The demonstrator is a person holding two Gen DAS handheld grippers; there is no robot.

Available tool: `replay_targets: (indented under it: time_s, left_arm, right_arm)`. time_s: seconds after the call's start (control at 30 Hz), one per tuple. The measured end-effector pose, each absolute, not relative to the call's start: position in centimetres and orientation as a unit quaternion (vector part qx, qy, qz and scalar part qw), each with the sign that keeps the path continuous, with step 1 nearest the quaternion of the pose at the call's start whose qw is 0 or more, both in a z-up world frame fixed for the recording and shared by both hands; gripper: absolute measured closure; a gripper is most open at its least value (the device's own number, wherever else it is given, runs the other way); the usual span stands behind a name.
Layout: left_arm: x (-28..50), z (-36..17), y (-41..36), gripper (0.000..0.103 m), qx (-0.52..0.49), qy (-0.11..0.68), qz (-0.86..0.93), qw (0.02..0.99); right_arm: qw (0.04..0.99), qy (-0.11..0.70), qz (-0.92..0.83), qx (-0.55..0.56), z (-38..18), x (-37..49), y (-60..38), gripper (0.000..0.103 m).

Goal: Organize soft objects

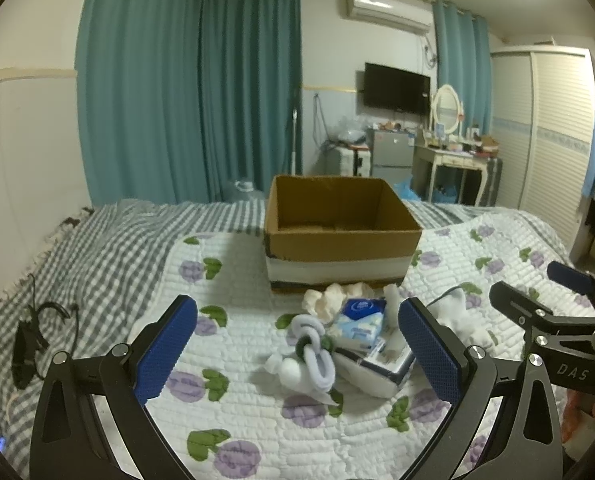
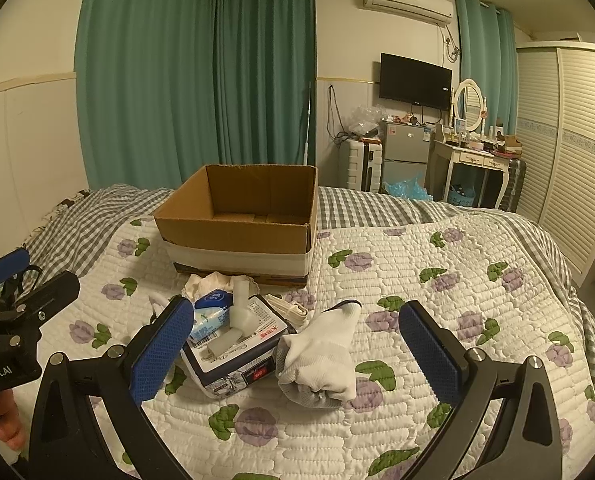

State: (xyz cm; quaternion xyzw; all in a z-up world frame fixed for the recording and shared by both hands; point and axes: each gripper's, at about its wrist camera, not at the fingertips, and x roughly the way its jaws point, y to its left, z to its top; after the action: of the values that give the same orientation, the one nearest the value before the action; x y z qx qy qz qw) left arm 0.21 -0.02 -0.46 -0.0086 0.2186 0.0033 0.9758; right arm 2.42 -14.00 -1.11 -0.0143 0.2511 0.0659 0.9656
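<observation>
An open cardboard box [image 1: 339, 220] stands on the floral quilt, also in the right wrist view [image 2: 241, 220]. In front of it lies a pile: a rolled white and lilac sock bundle [image 1: 309, 354], a blue tissue pack [image 1: 357, 320], a boxed tissue pack [image 2: 237, 354], a cream cloth [image 1: 333, 296] and a white sock [image 2: 321, 356]. My left gripper [image 1: 297, 346] is open, its fingers on either side of the sock bundle, above it. My right gripper [image 2: 295, 350] is open over the white sock and the tissue pack.
A black cable [image 1: 33, 332] lies on the checked sheet at the left. The quilt [image 2: 437, 272] spreads right of the pile. Teal curtains, a dressing table [image 2: 477, 160] and a wardrobe stand beyond the bed.
</observation>
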Motion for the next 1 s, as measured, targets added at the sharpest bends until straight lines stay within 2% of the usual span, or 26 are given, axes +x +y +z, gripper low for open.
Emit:
replay_targets:
  time_s: [0.53,0.73,1.0]
  left_arm:
    - [-2.8,4.4,-1.1,0.000,-0.007,0.197,-0.001,0.980]
    - [-0.7,2.1,-1.1,0.000,-0.007,0.218,-0.002,0.976]
    - [4.9,-4.8,-0.5,0.002,-0.006,0.297,0.026,0.955]
  right_arm:
    - [0.973,0.216,0.082,-0.017,3.3,-1.2,-14.1,0.000]
    - [0.966,0.243,0.077,-0.040,2.0,0.0,-14.5,0.000]
    - [0.937,0.337,0.076,-0.058,-4.7,7.1,-15.6,0.000]
